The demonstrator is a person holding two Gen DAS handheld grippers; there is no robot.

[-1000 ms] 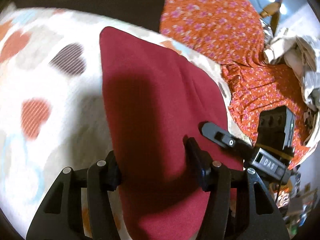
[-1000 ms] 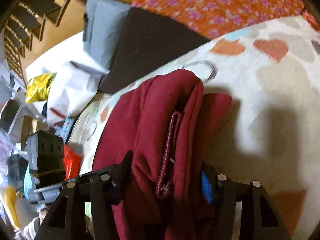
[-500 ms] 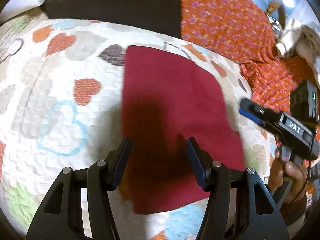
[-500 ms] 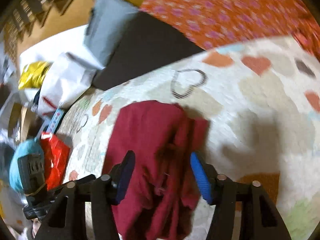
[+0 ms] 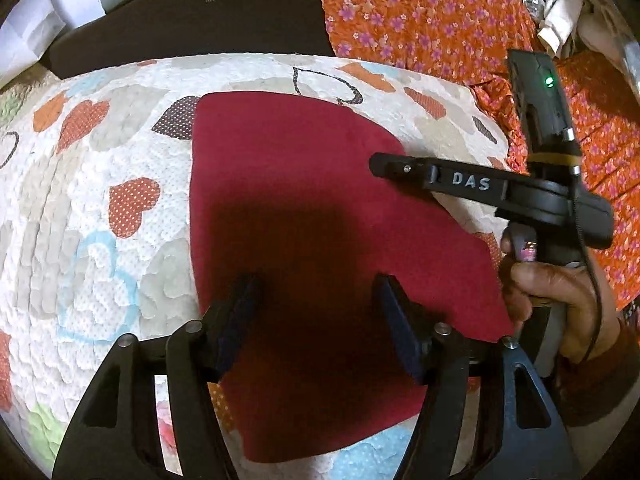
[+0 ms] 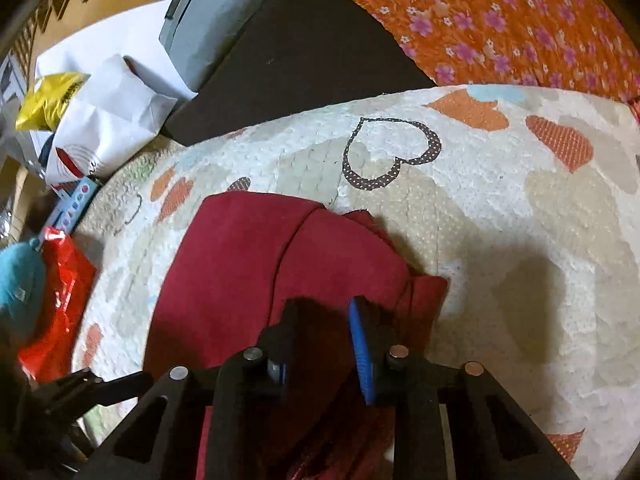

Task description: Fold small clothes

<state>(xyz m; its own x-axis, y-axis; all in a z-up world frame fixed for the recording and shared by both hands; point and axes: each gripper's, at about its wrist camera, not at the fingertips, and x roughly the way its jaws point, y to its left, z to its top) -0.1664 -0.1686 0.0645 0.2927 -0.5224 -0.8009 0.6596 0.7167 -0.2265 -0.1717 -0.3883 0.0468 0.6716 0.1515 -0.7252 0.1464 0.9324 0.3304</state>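
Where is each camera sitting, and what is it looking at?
Left wrist: sits on the left tongs, looking down at the red cloth; the right tongs and a hand show too.
Right wrist: sits on the right tongs, looking down at the red cloth's folded edge.
Both see the red cloth on the heart quilt.

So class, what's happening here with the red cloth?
A person with a claw in each hand is folding a dark red garment on a heart-patterned quilt. The left claw hangs open above it. The right claw, its jaws just closing, sits over the folded edge; whether it grips is unclear.
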